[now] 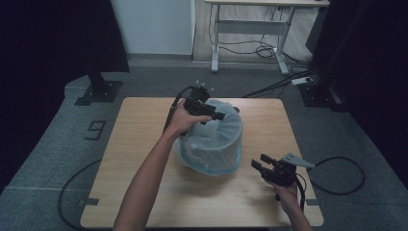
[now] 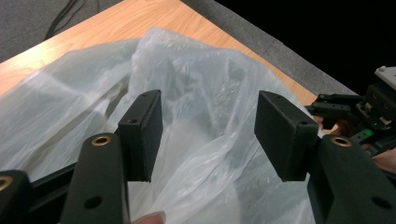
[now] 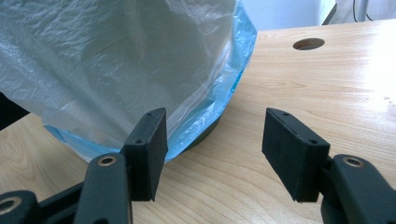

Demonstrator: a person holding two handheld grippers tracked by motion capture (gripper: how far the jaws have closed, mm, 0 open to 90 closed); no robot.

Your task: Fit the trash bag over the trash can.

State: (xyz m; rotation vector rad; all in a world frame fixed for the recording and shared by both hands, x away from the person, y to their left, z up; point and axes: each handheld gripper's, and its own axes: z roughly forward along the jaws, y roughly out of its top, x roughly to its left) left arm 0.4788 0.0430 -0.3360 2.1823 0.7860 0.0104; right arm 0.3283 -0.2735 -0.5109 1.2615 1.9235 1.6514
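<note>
On the pale wooden counter [image 1: 144, 192] sat a thin, translucent plastic bag [image 1: 216, 139] over a bin, light, limp, slippery, best pinched at its bunched top; left tongs [image 1: 211, 113] and right tongs [image 1: 262, 166] gaped empty.

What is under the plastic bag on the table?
A dark rounded base peeks out below the bag at its blue hem, resting on the table. The bag covers the rest, so what it is stays unclear.

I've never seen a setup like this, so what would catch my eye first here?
The pale plastic bag, draped over a bin in the middle of the wooden table. The left gripper hovers at its top, jaws open over the film; the right gripper waits open near the table's right edge.
</note>
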